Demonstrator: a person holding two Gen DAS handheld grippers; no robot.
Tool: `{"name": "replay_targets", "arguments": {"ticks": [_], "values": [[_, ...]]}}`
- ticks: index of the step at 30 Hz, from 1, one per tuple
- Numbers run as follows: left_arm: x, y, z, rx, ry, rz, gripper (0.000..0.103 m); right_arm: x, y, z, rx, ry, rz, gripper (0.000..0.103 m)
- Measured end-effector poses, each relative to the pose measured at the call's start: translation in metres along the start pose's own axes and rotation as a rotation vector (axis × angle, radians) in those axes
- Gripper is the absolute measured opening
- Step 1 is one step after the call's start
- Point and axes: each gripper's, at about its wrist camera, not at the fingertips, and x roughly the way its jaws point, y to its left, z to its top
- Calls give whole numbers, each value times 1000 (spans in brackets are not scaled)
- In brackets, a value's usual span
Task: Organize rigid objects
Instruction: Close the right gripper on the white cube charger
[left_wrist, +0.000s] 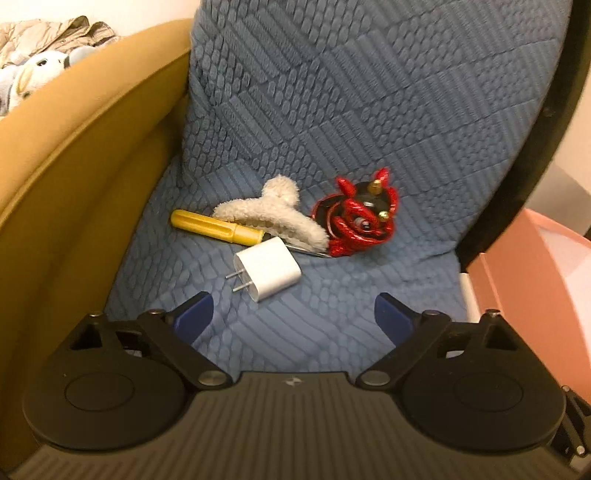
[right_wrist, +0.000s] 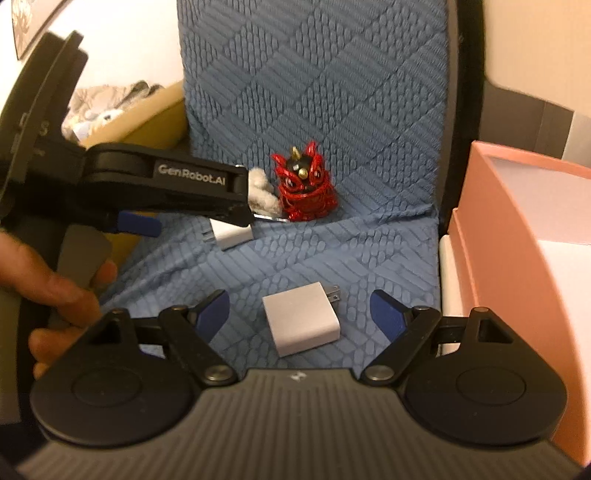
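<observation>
Chargers: the white charger lay at 12 o'clock of my spread left gripper; the grey charger sat between my right gripper's spread fingers.

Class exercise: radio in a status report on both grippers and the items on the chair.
Left gripper open, facing white charger. Right gripper open around grey charger, not touching. Screwdriver, hair clip, lion figurine behind. Pink box right.
</observation>
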Motion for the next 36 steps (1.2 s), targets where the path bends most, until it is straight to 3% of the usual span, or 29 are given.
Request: {"name": "replay_targets", "arguments": {"ticks": [5, 9, 16, 21, 24, 30, 36], "values": [[28, 6, 4, 1, 18, 31, 85, 27, 1, -4, -23, 41, -9, 72], [46, 11, 8, 8, 27, 49, 84, 41, 4, -5, -46, 51, -3, 67], [66, 17, 14, -23, 29, 45, 81, 51, 12, -4, -130, 54, -29, 66], [77, 13, 12, -32, 34, 30, 78, 58, 10, -2, -122, 77, -23, 66], [79, 10, 12, 5, 28, 54, 69, 59, 10, -1, -108, 84, -12, 61], [78, 11, 11, 25, 20, 45, 68, 54, 15, -3, -161, 86, -28, 60], [65, 11, 1, 30, 36, 14, 68, 48, 12, -3, -136, 102, -44, 59]]}}
